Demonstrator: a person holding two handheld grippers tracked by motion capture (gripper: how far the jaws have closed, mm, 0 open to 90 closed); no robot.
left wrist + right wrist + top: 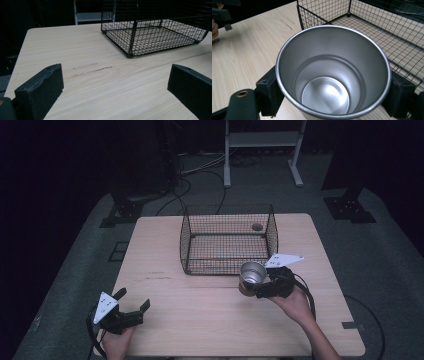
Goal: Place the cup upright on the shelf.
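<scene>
A shiny metal cup (252, 272) hangs upright above the wooden table (200, 325), just in front of the near right corner of a black wire basket (186, 240). My right gripper (256, 286) is shut on it, one jaw on each side of its wall. In the right gripper view the cup (332, 75) is empty inside, the right gripper (333, 90) clamps it, and the basket (324, 12) lies right behind. My left gripper (133, 298) rests open near the table's front left corner. In its own view the left gripper (116, 72) has nothing between its jaws, and the basket (132, 37) stands farther off.
A small dark round mark (257, 226) shows through the mesh at the basket's far right. Beyond the table, a white metal frame (262, 142), black stand bases (350, 207) and cables (185, 185) lie on the grey floor.
</scene>
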